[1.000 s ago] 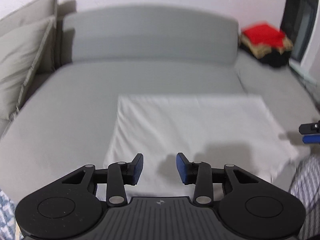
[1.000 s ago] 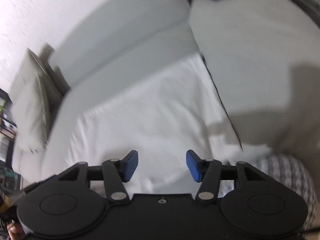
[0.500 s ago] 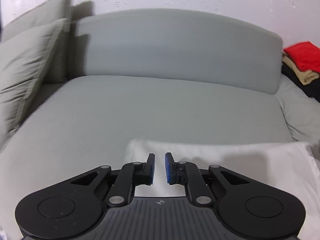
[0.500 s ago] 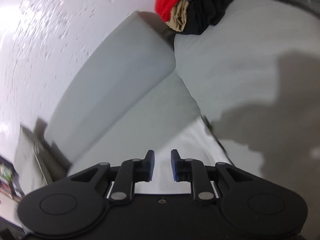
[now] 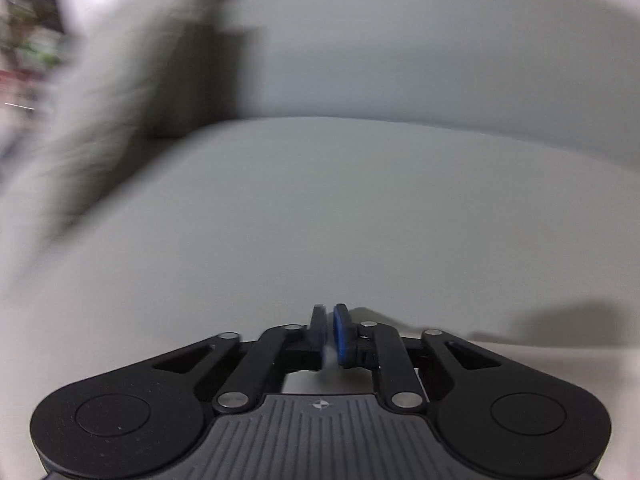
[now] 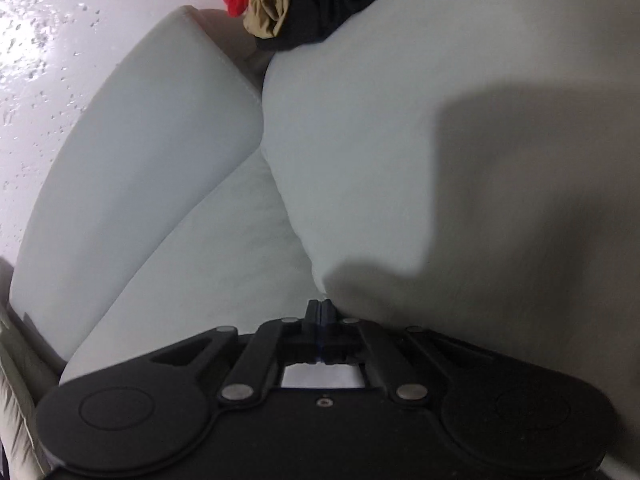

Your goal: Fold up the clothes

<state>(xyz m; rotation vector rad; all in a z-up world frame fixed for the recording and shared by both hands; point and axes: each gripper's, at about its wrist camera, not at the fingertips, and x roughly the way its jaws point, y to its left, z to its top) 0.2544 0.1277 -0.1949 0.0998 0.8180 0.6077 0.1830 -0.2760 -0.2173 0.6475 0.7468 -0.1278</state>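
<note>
Both tools clamped on white cloth (image 5: 520,364): left tool (image 5: 329,322) pads nipping an edge yet easing apart, right tool (image 6: 320,312) fully closed; keep tension even across sofa seat (image 5: 320,208), lay fold square.

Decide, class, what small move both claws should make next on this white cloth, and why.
Probably lift both claws a little and carry the white cloth forward over the sofa. The right claw is shut at the cloth's edge, and white fabric shows between the left claw's nearly shut pads, so a fold seems due.
</note>
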